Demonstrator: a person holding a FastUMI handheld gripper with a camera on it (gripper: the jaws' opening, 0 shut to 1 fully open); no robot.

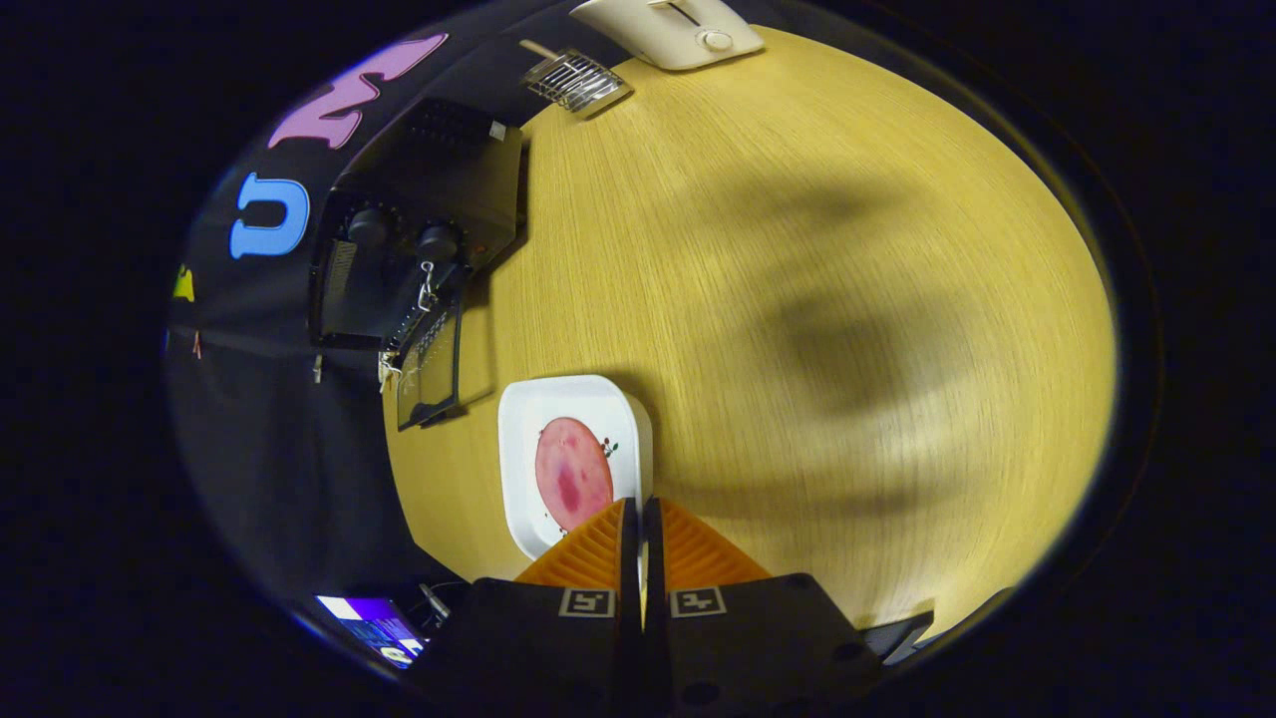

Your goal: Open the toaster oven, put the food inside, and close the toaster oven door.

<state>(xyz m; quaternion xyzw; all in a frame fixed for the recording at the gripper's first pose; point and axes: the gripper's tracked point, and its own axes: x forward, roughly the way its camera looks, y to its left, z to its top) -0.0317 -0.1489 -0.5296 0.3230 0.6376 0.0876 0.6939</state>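
toaster oven (399, 249) boxy, black, door down; round pink food (571, 474) on square white plate (518, 439); gripper (639, 514) fingers pressed together.

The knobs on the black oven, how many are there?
2 knobs, side by side on the oven: one nearer the wall, the other beside it. More may be hidden. The tool is shut.

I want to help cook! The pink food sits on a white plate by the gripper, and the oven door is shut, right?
Not quite. The gripper view shows the oven door hanging open. The pink food does sit on the white plate, just ahead of the closed gripper.
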